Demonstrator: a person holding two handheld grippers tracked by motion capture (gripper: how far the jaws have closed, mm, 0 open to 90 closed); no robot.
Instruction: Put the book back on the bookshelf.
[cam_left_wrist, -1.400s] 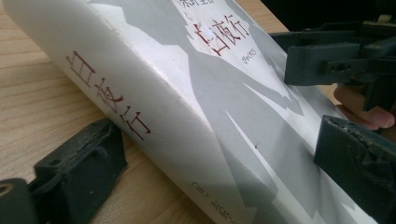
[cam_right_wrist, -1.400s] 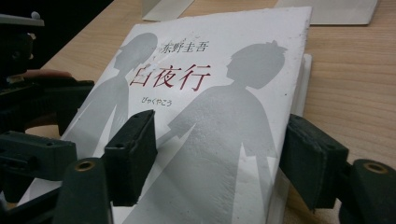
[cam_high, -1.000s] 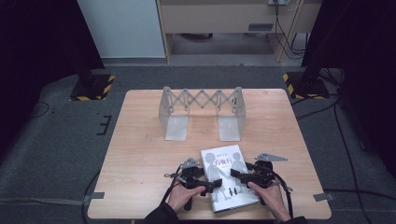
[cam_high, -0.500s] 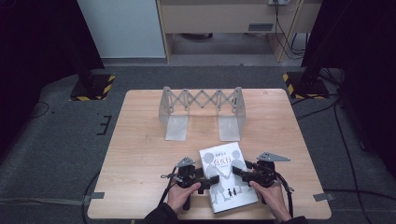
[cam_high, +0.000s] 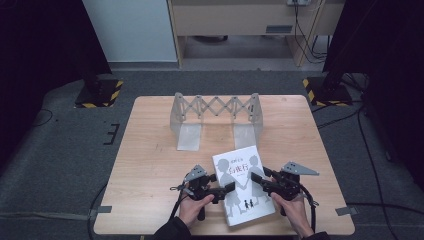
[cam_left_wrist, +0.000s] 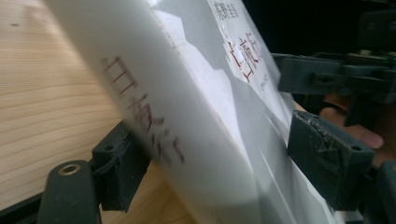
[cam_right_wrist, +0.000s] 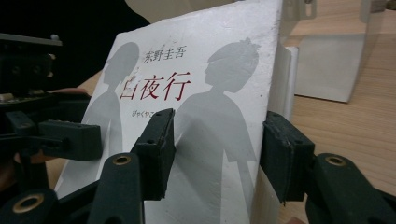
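Book: white book (cam_high: 242, 186) at the table's (cam_high: 150, 165) near edge, between the two grippers, tipped up off the wood.
Left gripper: left gripper (cam_high: 223, 190) at the spine side; jaws have just been closing, one under the spine, one over the cover (cam_left_wrist: 201, 116). Full clamp? Cannot tell.
Right gripper: right gripper (cam_high: 255, 178) jaws also just closing, straddling the book's far edge (cam_right_wrist: 210, 126); touch unclear.
Rack: grey folding rack (cam_high: 216, 117) stands behind, well apart.
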